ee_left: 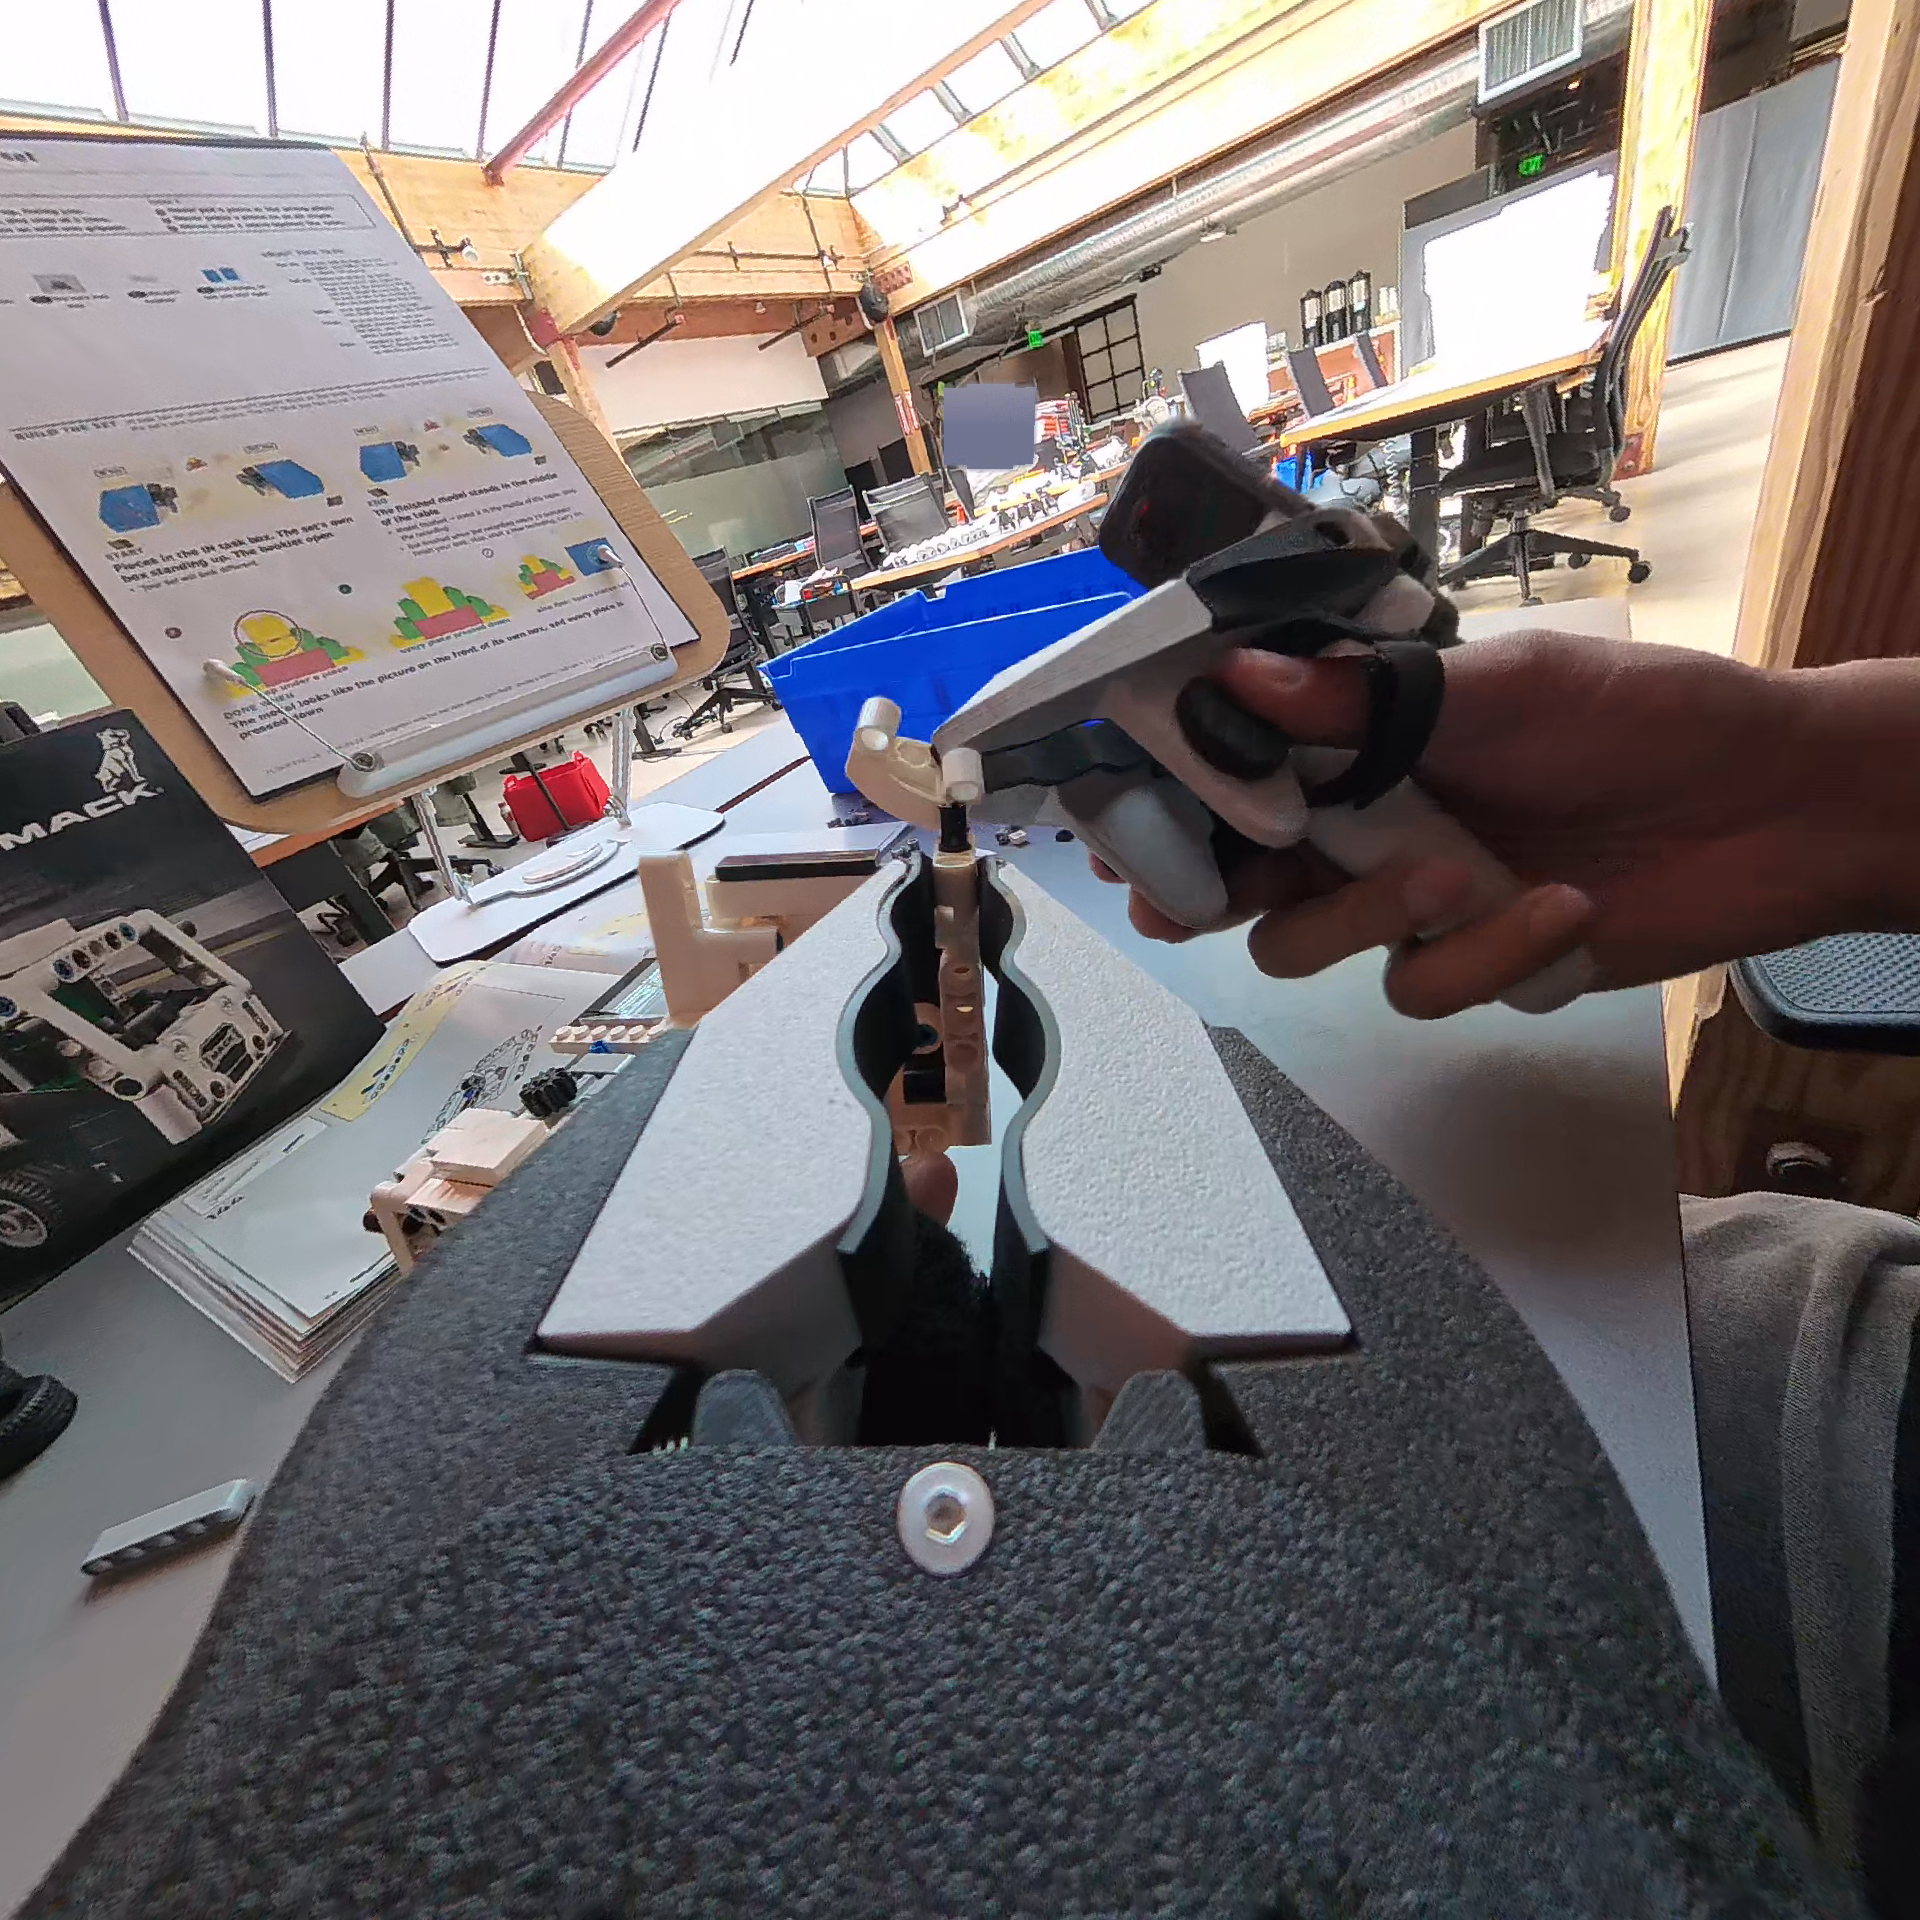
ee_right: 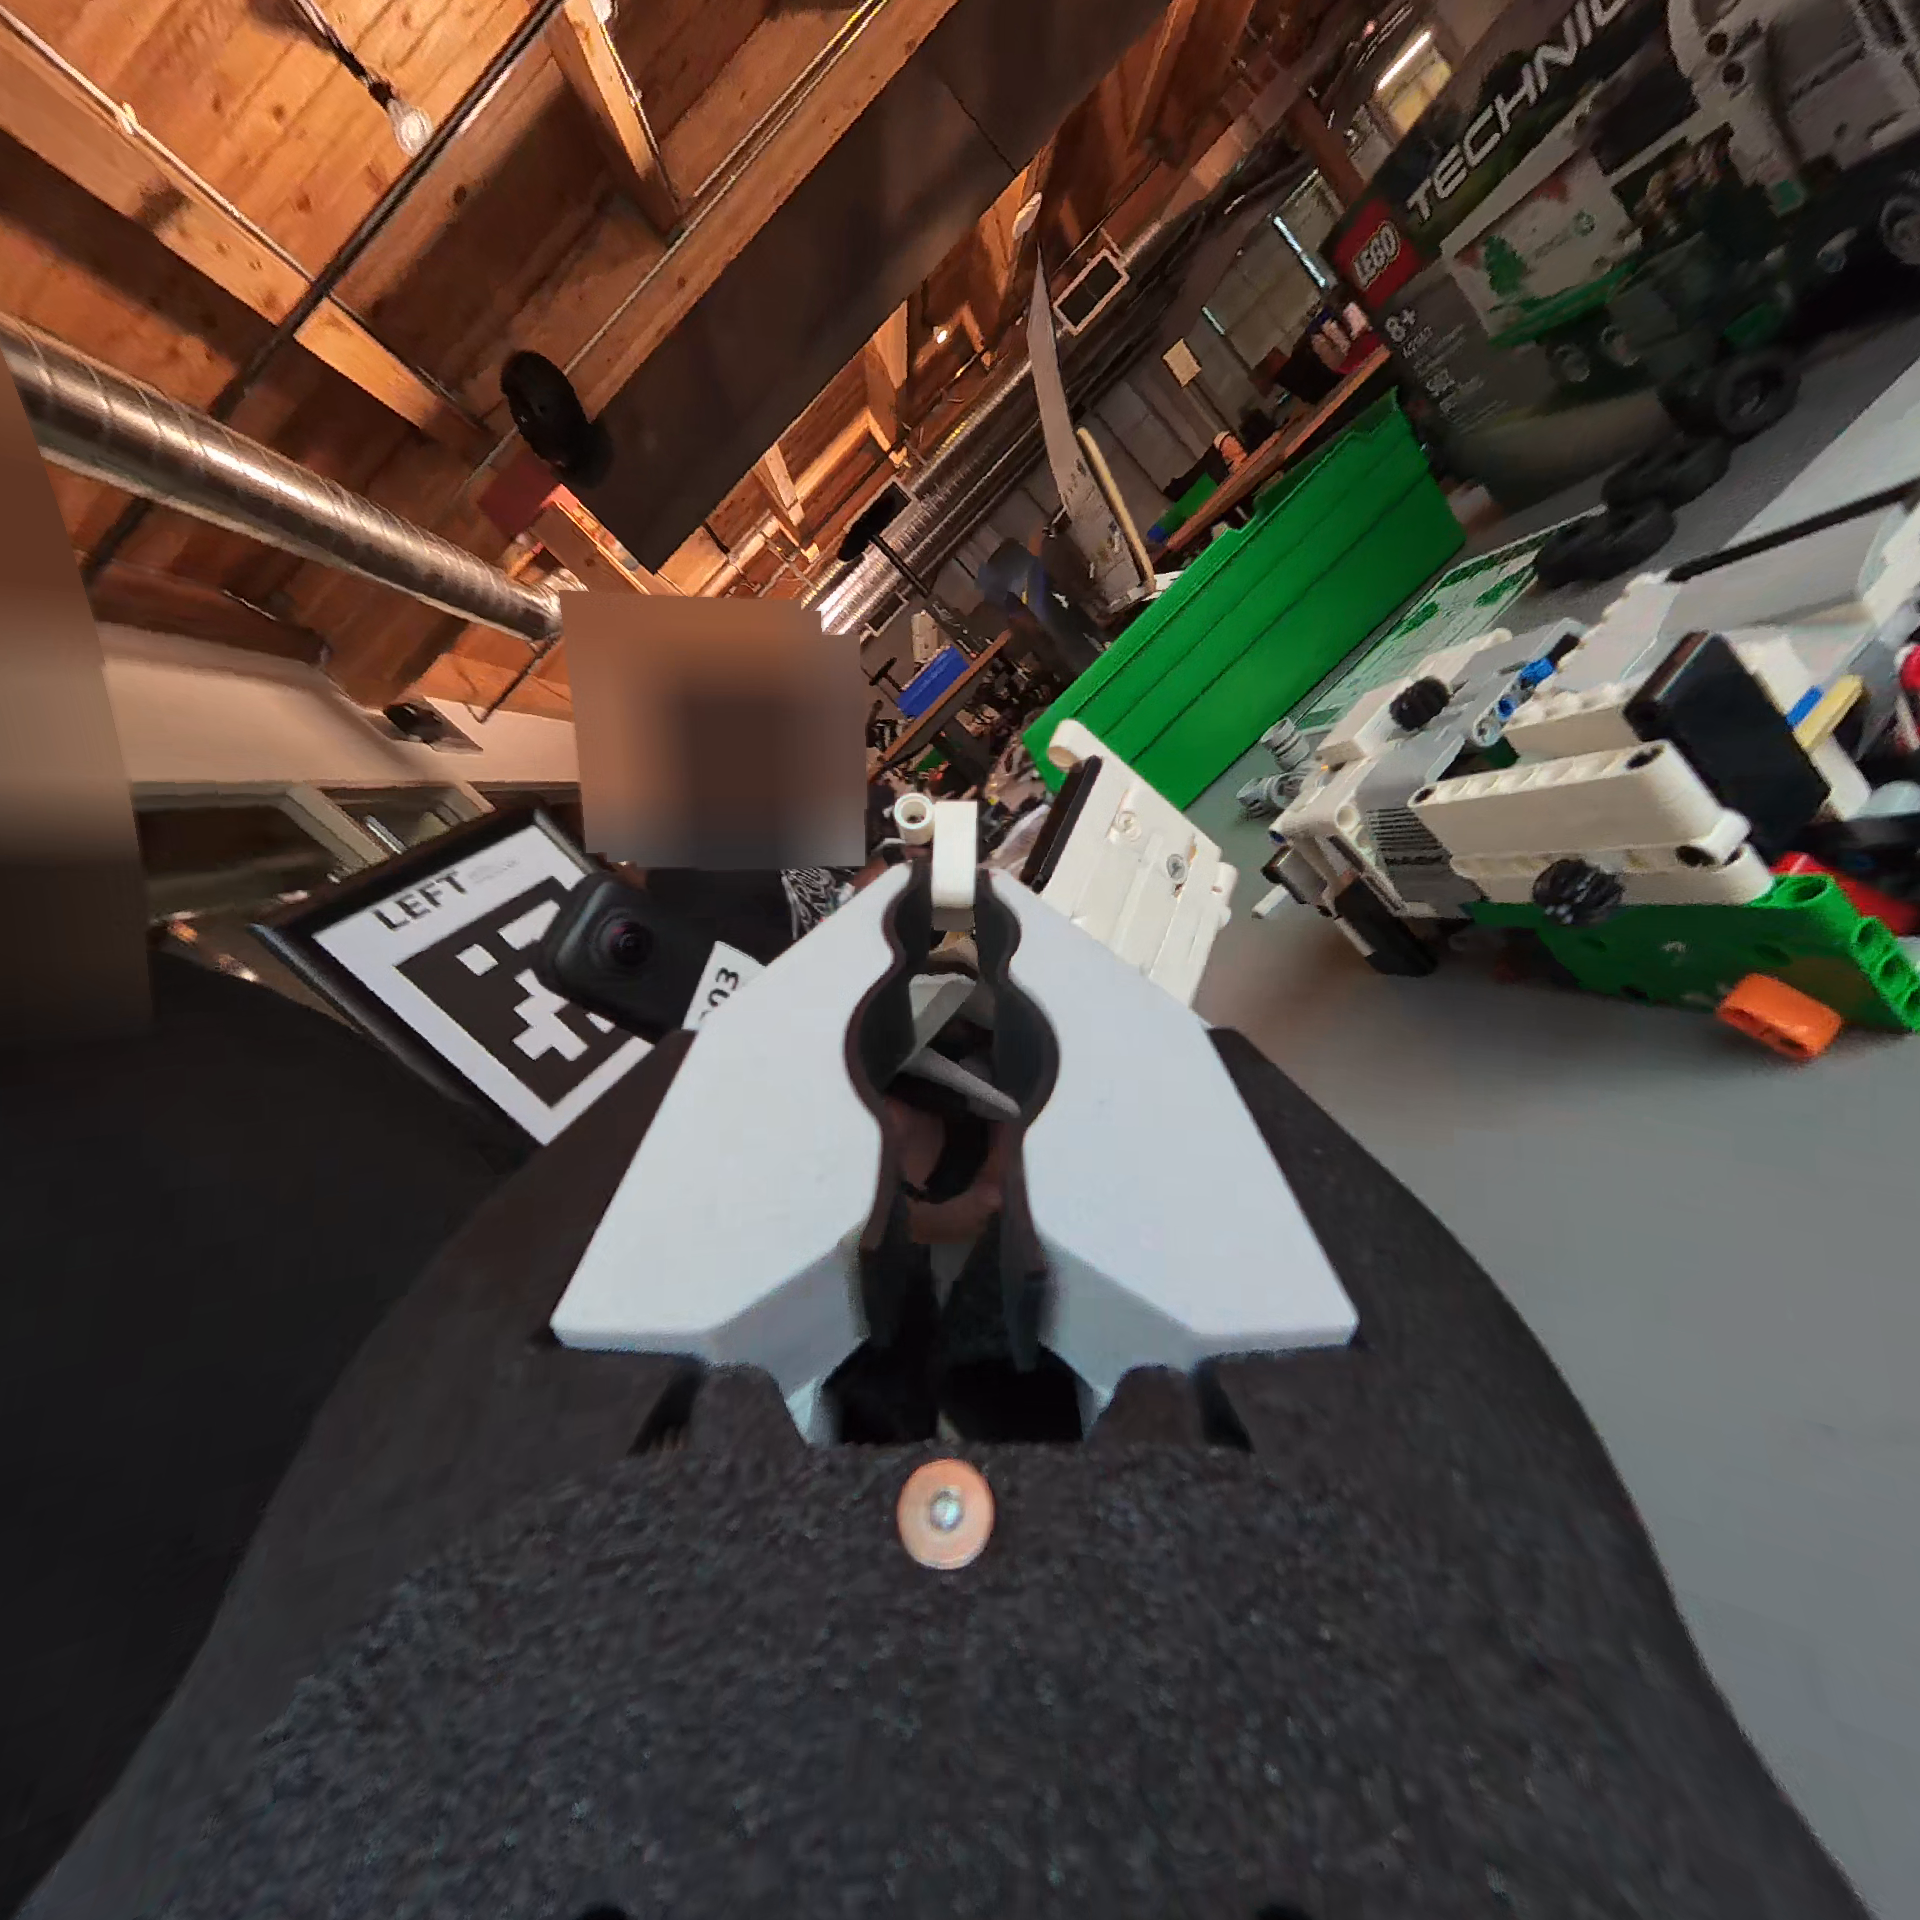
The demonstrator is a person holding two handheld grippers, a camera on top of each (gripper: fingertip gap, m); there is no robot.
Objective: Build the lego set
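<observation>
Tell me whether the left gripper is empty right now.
No: the left gripper is shut on a white beam standing upright between its fingers.

Pale grey smooth tabletop (ee_left: pixel 1351 1122), matte, running back to a far edge. Toward the far edge, a blue plastic bin (ee_left: pixel 914 655). Beside it, nearer the left side, a white flat-footed stand (ee_left: pixel 582 873) carrying a wooden board with a printed sheet. Along the left edge, a dark upright cardboard box (ee_left: pixel 135 935) printed with a white truck. In front of it, a stack of open instruction booklets (ee_left: pixel 312 1226) lying flat. Near the front left corner, a light grey short beam with holes (ee_left: pixel 171 1525), loose on the surface. Elsewhere on the same surface, a green plastic bin (ee_right: pixel 1278 623), black rubber tyres (ee_right: pixel 1621 540), and a partly built white, green and black brick truck (ee_right: pixel 1558 831).
</observation>
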